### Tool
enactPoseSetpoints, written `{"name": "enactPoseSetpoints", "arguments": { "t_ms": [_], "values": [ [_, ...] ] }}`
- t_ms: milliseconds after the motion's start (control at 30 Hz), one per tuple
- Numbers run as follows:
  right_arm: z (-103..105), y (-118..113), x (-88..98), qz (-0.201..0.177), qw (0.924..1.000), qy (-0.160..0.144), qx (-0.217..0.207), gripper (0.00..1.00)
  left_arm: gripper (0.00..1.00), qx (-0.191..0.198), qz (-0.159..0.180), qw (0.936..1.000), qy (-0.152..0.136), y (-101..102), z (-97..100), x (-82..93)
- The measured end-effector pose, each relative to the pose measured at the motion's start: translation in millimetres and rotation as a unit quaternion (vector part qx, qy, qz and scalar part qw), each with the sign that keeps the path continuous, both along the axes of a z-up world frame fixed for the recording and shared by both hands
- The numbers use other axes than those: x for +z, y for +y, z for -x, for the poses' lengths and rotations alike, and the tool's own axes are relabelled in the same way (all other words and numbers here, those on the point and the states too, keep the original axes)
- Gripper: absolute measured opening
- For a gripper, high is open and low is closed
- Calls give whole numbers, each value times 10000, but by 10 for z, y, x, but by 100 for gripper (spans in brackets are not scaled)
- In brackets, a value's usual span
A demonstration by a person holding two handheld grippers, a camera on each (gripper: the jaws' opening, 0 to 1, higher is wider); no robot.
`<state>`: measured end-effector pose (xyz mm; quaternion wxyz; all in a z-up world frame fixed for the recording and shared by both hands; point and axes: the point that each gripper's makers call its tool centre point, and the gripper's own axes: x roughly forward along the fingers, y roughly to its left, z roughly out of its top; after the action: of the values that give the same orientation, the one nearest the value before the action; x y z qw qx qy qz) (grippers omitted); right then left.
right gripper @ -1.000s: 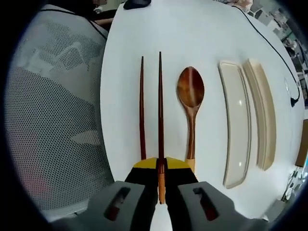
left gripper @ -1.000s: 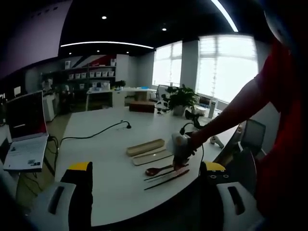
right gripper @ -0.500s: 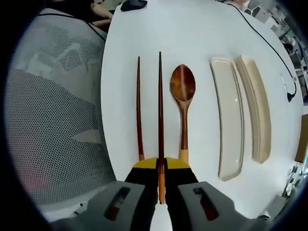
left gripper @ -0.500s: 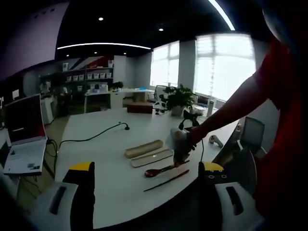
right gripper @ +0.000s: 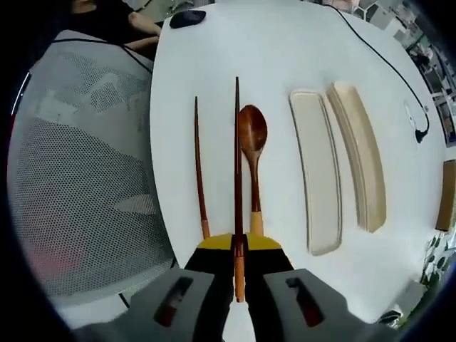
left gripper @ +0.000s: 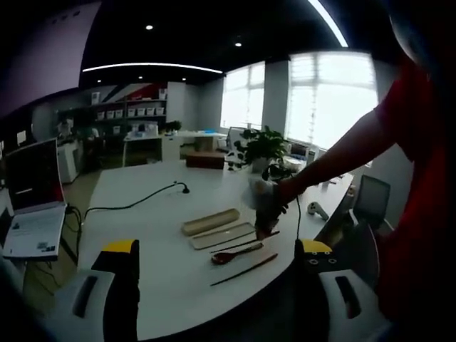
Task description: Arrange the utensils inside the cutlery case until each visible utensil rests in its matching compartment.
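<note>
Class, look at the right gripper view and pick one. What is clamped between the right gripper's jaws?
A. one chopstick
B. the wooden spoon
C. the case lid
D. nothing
A. The right gripper is shut on one chopstick, which runs straight out from between its jaws, while the spoon and the second chopstick lie on the white table.

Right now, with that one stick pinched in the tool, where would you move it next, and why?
Probably carry it sideways toward the open case tray and lower it in. The right gripper is shut on one chopstick, held off the table, while the other chopstick and the spoon lie beside the empty tray.
</note>
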<state>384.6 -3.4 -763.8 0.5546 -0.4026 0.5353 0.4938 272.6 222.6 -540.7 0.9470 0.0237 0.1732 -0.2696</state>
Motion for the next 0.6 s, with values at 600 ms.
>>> {"name": "enactPoseSetpoints", "arguments": {
  "t_ms": [600],
  "values": [
    [-381, -87, 408, 102, 9987, -324, 386, 0, 91, 35, -59, 10000, 3, -3, 33, -22]
  ]
}}
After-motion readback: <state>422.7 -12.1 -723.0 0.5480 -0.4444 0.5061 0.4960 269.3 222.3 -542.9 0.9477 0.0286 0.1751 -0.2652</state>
